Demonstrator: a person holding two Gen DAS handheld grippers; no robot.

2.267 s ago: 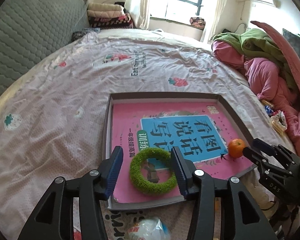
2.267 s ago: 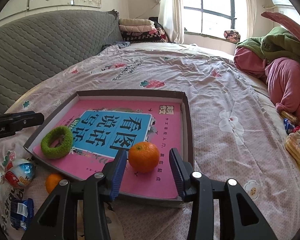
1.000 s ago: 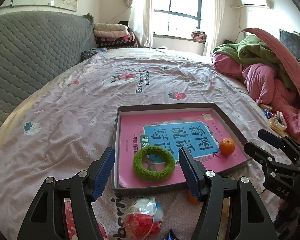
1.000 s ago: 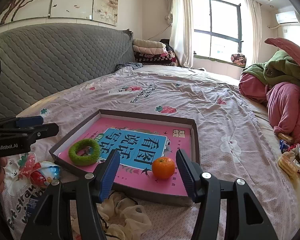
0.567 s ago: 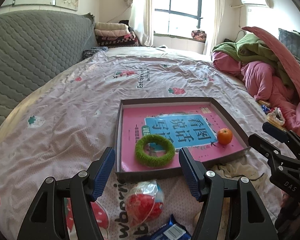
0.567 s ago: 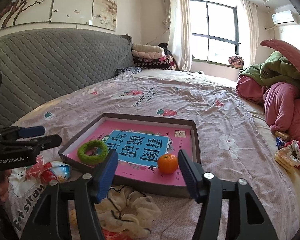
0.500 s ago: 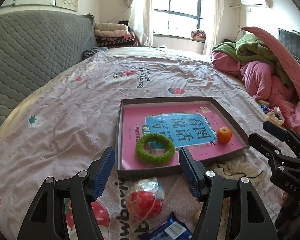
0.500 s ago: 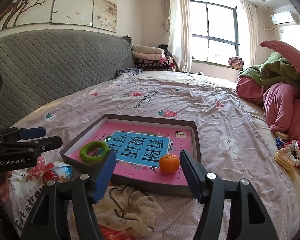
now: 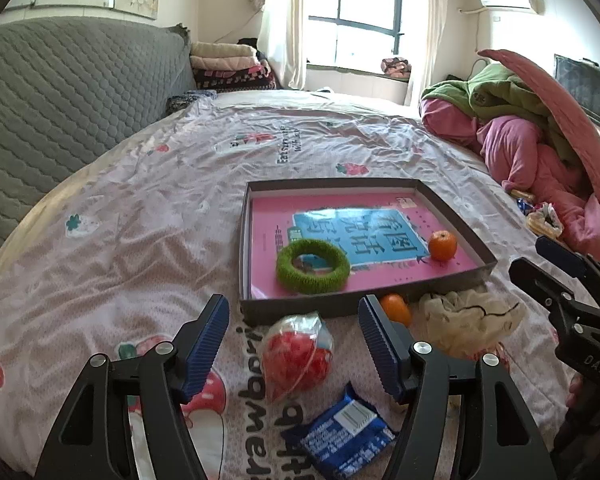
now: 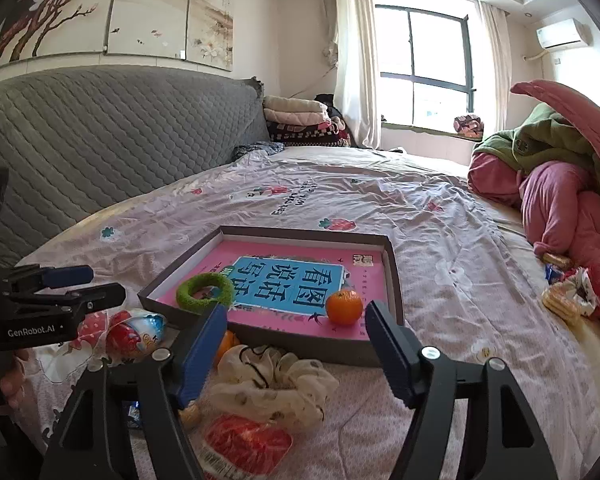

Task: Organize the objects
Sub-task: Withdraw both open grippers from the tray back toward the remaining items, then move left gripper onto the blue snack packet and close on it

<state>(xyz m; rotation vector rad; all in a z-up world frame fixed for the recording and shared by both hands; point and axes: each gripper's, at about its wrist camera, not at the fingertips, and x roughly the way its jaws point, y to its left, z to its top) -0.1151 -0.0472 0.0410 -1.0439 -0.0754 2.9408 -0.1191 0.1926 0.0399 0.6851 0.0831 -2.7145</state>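
Jaws spread, empty on both: left gripper (image 9: pixel 293 342), right gripper (image 10: pixel 296 350) just widening; orange (image 10: pixel 343 307) in tray (image 10: pixel 396 292).

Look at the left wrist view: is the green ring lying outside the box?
No, the green ring lies inside the box, on the pink book that fills its bottom.

My left gripper (image 9: pixel 293 330): jaws wide apart, nothing pressed between pads, pointing forward and downward. My right gripper (image 10: pixel 296 334): jaws have just been opening, now spread wide, pads clear, nothing clamped between them. Each gripper visible in other's view: right one at far right of left jaws, left one at far left of right jaws. Fingers (image 10: pixel 10 384) of my left hand wrap handle below left gripper.
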